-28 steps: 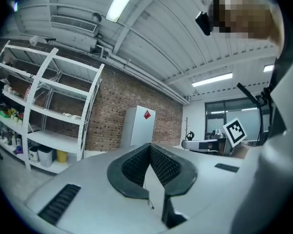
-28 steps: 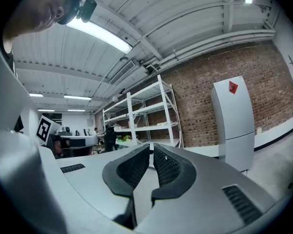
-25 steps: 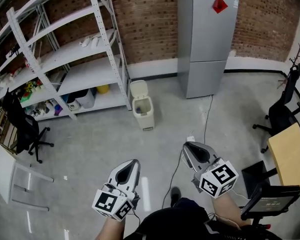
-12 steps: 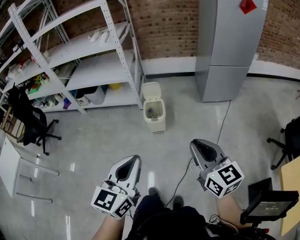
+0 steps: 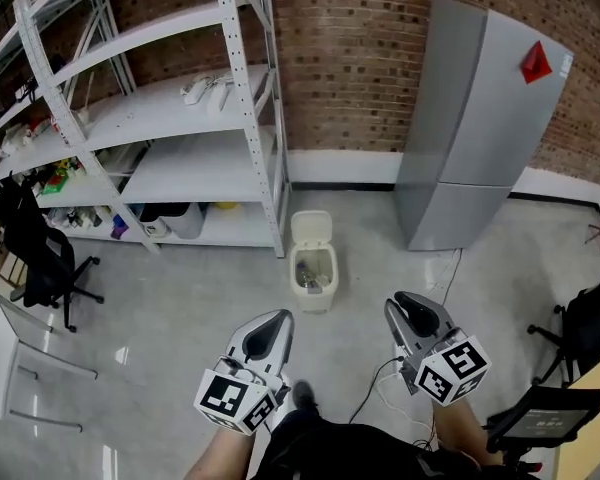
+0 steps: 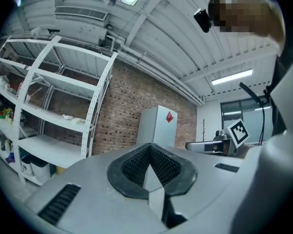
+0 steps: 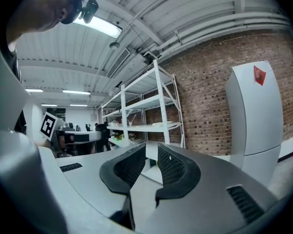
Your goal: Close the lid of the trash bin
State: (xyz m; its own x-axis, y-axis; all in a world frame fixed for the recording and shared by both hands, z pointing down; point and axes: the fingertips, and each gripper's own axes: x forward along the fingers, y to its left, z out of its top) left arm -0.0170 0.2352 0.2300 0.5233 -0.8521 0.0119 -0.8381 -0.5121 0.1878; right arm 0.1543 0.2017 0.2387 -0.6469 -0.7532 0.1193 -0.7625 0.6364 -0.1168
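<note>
A small cream trash bin (image 5: 313, 272) stands on the concrete floor beside the shelf's corner post. Its lid (image 5: 310, 229) is tipped up and back, and some rubbish shows inside. My left gripper (image 5: 269, 324) is held low, below and left of the bin and well short of it; its jaws meet at the tip (image 6: 149, 147) with nothing between them. My right gripper (image 5: 411, 306) is lower right of the bin, also apart from it, and a narrow empty gap shows between its pads (image 7: 151, 155). Neither gripper view shows the bin.
A tall white shelf rack (image 5: 180, 158) fills the left, with boxes and tubs on its lowest level. A grey fridge (image 5: 470, 158) stands against the brick wall at right. A cable (image 5: 380, 393) lies on the floor. Black office chairs (image 5: 40, 258) (image 5: 585, 318) stand at either side.
The person has walked toward the bin: it is now larger and nearer the middle of the head view. Both grippers stay low in front, their jaws unchanged.
</note>
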